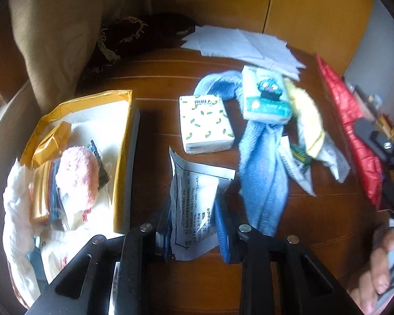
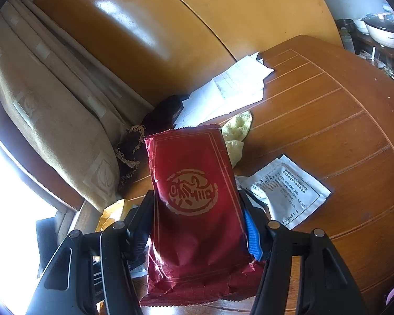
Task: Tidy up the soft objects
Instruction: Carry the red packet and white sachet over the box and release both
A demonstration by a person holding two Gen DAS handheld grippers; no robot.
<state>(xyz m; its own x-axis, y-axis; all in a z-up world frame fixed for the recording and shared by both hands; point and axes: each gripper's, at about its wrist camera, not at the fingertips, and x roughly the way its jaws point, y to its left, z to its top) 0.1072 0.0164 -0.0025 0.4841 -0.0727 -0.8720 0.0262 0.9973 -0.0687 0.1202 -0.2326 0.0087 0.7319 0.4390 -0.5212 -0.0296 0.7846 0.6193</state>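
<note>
Window glare, fisheye-warped, blurred edges

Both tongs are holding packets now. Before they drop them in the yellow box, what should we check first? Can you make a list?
1. Right tongs have a firm hold on the red packet: ok, it is squeezed between both fingers.
2. Left tongs hold the white printed packet: ok, it sits between the fingers.
3. The yellow box is open on top: ok.
4. Room left in the box: cannot tell, the pink fluffy thing and other packs already fill much of it.
5. Way from the left tongs to the box is free: ok, the box is right beside them.
6. The blue towel is not snagged on the tongs: cannot tell, its end lies close to one finger.
</note>
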